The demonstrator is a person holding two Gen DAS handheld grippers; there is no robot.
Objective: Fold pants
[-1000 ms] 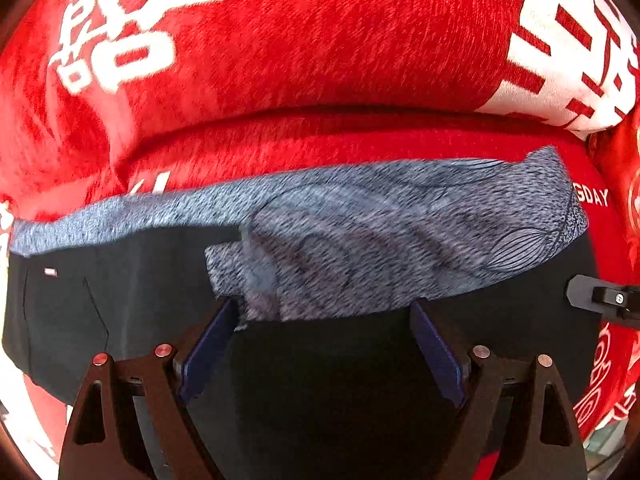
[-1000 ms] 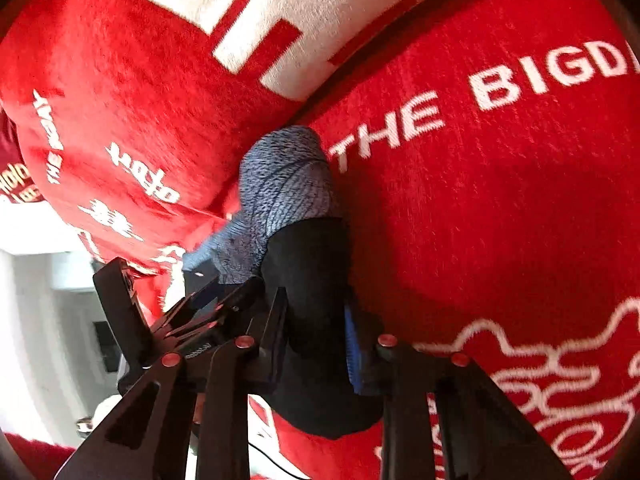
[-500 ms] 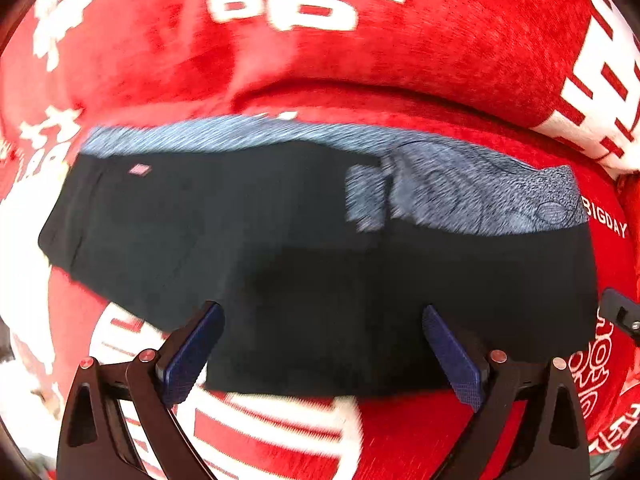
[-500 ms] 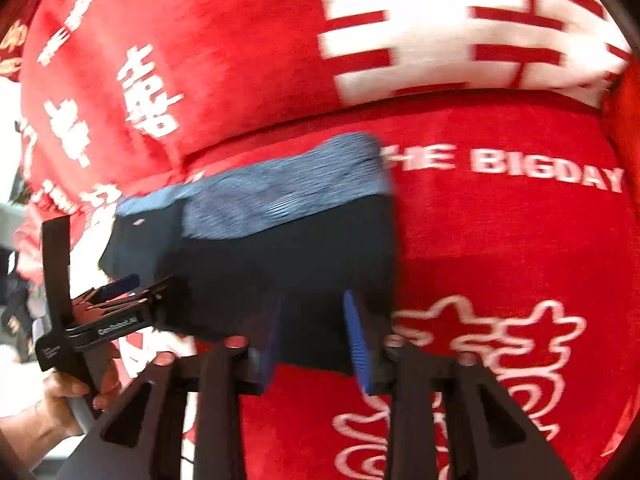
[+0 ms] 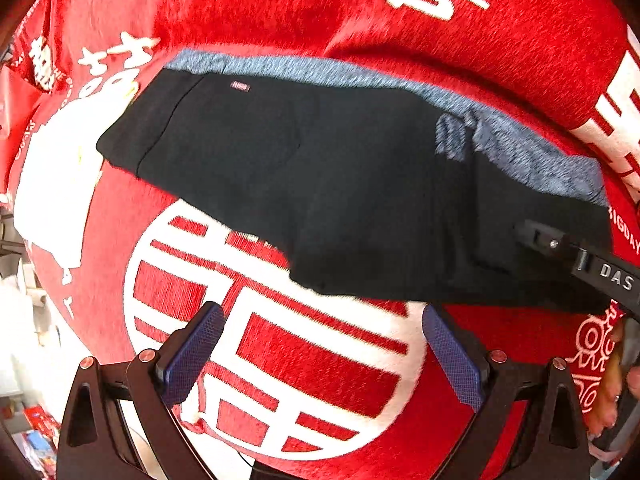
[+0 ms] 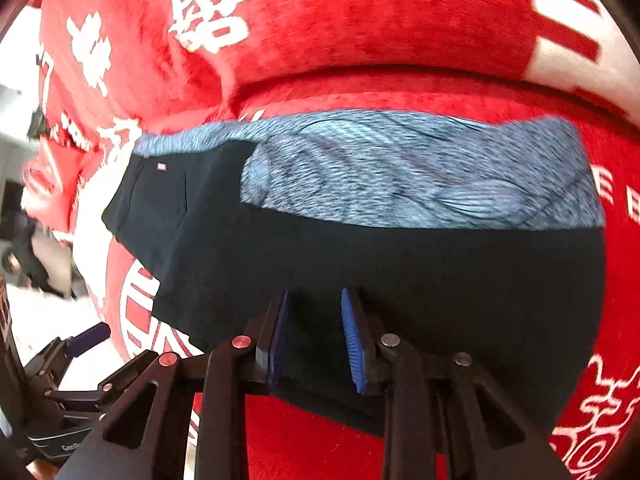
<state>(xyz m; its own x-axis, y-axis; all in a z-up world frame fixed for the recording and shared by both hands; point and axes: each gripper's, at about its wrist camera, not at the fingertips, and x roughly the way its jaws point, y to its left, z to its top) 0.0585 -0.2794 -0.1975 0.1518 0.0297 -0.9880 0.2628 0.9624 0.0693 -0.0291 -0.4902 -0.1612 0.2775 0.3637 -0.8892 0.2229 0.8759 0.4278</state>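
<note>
Black pants (image 5: 340, 184) with a grey-blue waistband (image 5: 540, 160) lie spread across a red blanket. My left gripper (image 5: 320, 316) hangs open over the blanket's white emblem, just short of the pants' near edge, with nothing between its fingers. One finger of the right gripper (image 5: 540, 236) rests over the right end of the pants. In the right wrist view the pants (image 6: 400, 272) and waistband (image 6: 400, 176) fill the middle. My right gripper (image 6: 315, 296) is at their near edge, its jaws narrow, and black cloth fills the gap between the pads.
The red blanket (image 5: 312, 368) with white characters covers the seat, and a cushion (image 6: 400, 20) rises behind. A person's hand (image 5: 608, 392) shows at the right edge. The left gripper's body (image 6: 80, 340) sits at lower left. A bright floor (image 6: 36, 312) lies beyond the blanket's left edge.
My left gripper has drawn back off the pants, from the waistband flap to over the blanket. The right view has swung round to face the pants broadside, with black cloth still between its pads.
</note>
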